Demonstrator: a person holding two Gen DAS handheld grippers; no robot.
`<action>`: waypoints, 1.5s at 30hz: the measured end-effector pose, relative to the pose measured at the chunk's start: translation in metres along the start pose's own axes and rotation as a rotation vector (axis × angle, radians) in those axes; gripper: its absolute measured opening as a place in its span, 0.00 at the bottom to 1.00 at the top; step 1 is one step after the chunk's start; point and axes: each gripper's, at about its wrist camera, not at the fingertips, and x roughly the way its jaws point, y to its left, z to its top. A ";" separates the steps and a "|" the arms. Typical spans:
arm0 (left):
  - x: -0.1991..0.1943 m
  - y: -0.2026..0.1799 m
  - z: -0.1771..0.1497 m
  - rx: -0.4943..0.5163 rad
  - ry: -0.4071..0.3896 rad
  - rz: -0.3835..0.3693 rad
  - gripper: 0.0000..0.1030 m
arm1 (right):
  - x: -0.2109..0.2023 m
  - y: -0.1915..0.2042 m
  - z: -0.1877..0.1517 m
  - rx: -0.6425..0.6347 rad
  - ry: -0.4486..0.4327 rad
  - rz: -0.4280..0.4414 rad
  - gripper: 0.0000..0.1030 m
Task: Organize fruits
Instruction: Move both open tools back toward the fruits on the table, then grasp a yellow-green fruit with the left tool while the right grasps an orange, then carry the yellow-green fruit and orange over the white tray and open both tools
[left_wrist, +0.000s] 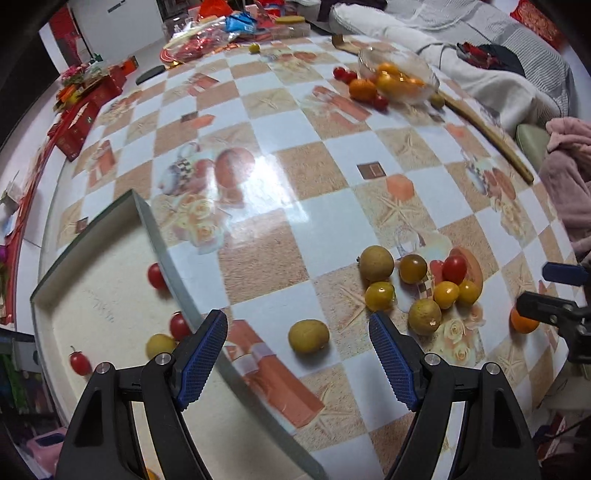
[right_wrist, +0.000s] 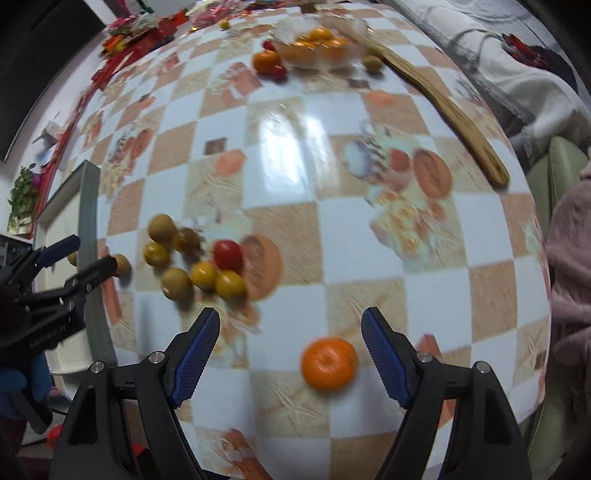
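My left gripper (left_wrist: 297, 325) is open and empty, low over the table beside a white tray (left_wrist: 159, 236). A green-yellow fruit (left_wrist: 308, 336) lies on the cloth between its fingers. The tray holds red cherry tomatoes (left_wrist: 157, 276) and a yellow fruit (left_wrist: 159, 345). A cluster of yellow, green and red small fruits (left_wrist: 424, 284) lies to the right; it also shows in the right wrist view (right_wrist: 195, 258). My right gripper (right_wrist: 290, 330) is open and empty, with a tangerine (right_wrist: 328, 363) on the table between its fingers.
A glass bowl (right_wrist: 288, 35) of orange fruits stands at the far side, with a tangerine (right_wrist: 266, 61) and tomatoes beside it. A wooden spatula (right_wrist: 443, 107) lies at the right. Red packages (left_wrist: 79, 122) crowd the far left. The table edge is near at the right.
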 end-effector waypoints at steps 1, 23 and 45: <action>0.004 -0.002 0.000 0.004 0.009 -0.003 0.78 | 0.002 -0.006 -0.005 0.013 0.009 -0.006 0.79; 0.039 -0.008 0.002 -0.057 0.101 0.003 0.60 | 0.029 -0.013 -0.030 -0.006 0.050 -0.073 0.45; -0.010 0.028 -0.014 -0.163 0.020 -0.071 0.28 | 0.006 0.006 -0.006 -0.002 0.006 0.047 0.41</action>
